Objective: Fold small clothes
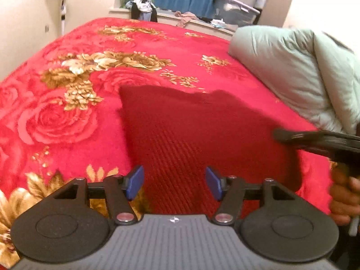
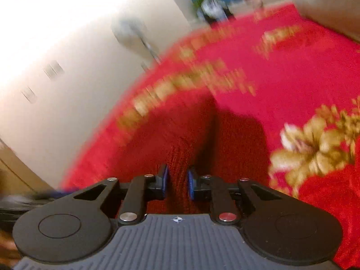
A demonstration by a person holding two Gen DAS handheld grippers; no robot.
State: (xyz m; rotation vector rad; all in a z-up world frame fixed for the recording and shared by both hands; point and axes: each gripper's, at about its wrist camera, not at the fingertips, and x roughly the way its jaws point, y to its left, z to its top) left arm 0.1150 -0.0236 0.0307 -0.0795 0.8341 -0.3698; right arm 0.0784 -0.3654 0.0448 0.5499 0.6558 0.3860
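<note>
Left wrist view: we hold the left tongs (image 1: 175, 181) wide over the near edge of a dark red knit garment (image 1: 191, 135) lying ahead on the floral bed blanket (image 1: 67, 90); our right tongs (image 2: 177, 182) pinch its raised fold.

A dark red knit garment (image 1: 191, 132), ribbed in diagonal rows, lies spread on the bed, its far edge uneven and wavy. Seen from the right wrist, part of the same cloth (image 2: 180, 157) rises in a narrow gathered ridge, blurred further out.
</note>
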